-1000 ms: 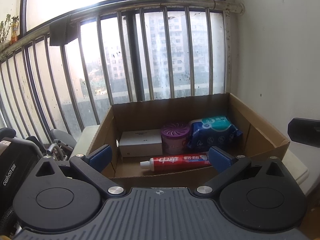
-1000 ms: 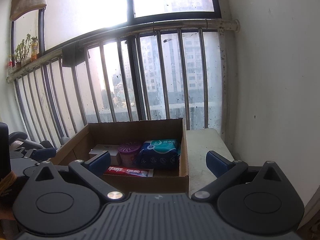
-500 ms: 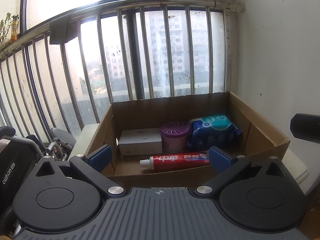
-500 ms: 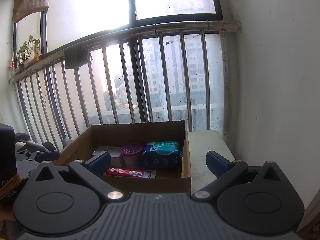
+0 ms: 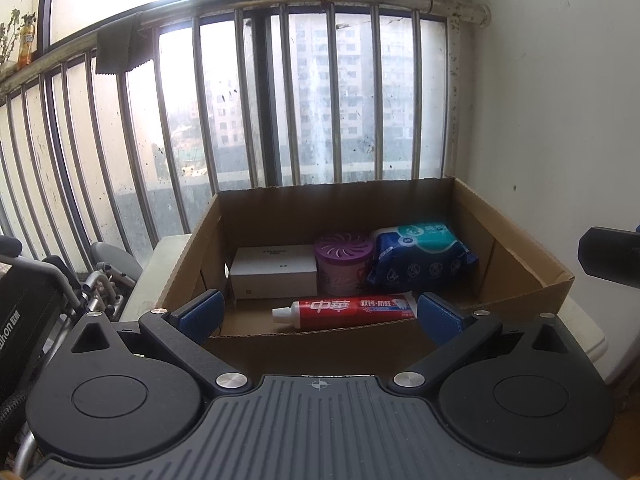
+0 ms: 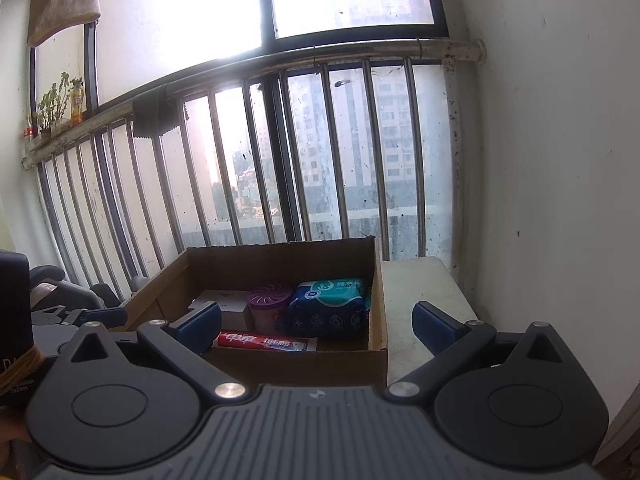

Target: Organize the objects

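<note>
An open cardboard box (image 5: pixel 516 252) (image 6: pixel 378 312) stands on a white surface by the railing. Inside it lie a red toothpaste tube (image 5: pixel 348 313) (image 6: pixel 266 342) at the front, a white carton (image 5: pixel 274 271) (image 6: pixel 224 300), a purple-lidded air freshener tub (image 5: pixel 344 266) (image 6: pixel 269 308) and a blue-green wipes pack (image 5: pixel 420 258) (image 6: pixel 332 308) at the back. My left gripper (image 5: pixel 320 314) is open and empty, just short of the box's near wall. My right gripper (image 6: pixel 318 322) is open and empty too, further back and higher, over the box's right front corner.
Metal railing bars (image 5: pixel 256 100) and a window close off the far side. A white wall (image 6: pixel 552 160) stands on the right. The white surface (image 6: pixel 420 296) shows bare to the right of the box. A folded wheelchair (image 5: pixel 60 292) sits on the left.
The right gripper has drawn back and tilted up a little, so the box sits lower and smaller in its view. The left view has barely shifted. Both grippers stay open.
</note>
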### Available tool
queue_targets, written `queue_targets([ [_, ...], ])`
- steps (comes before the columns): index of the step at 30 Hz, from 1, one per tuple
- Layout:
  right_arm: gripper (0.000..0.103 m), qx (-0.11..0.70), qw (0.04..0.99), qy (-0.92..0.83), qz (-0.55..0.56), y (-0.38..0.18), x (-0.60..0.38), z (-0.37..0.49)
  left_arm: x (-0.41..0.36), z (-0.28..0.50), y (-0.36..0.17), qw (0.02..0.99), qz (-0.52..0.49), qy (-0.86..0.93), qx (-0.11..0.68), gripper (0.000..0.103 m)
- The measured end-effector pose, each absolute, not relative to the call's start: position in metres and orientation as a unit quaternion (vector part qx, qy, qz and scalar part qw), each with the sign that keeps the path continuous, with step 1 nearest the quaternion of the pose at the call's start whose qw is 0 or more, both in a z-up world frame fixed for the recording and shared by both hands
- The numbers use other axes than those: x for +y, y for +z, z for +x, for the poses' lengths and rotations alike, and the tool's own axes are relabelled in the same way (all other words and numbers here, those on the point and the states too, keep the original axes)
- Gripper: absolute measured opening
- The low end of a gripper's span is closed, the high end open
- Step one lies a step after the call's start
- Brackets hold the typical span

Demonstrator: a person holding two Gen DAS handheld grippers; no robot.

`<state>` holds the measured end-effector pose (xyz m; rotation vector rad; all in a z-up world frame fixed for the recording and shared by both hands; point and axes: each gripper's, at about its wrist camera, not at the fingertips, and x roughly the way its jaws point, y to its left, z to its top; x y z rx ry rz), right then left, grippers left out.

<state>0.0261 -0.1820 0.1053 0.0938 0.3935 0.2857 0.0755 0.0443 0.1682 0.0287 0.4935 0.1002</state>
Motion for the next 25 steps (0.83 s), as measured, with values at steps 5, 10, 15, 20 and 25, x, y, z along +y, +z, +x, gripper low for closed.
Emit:
queue_targets([
  [5,0.103,0.196,0.969,0.142,0.045,0.1046,-0.1815,0.0258,0.0456,0.0755,0.1671,0.968,0.016,0.051,0.246,0.103],
  [10,0.103,0.195,0.969,0.142,0.044,0.1053,-0.1813,0.0259,0.0458,0.0742,0.1669,0.968,0.017,0.05,0.246,0.103],
  [15,0.103,0.197,0.969,0.143,0.039,0.1053,-0.1799,0.0262,0.0444,0.0753,0.1671,0.968,0.018,0.049,0.245,0.103],
  [20,0.103,0.195,0.969,0.145,0.04,0.1056,-0.1798,0.0256,0.0433,0.0737,0.1671,0.97,0.019,0.048,0.239,0.103],
  [25,0.103,0.196,0.969,0.143,0.041,0.1052,-0.1812,0.0264,0.0426,0.071,0.1683,0.971,0.021,0.045,0.234,0.103],
])
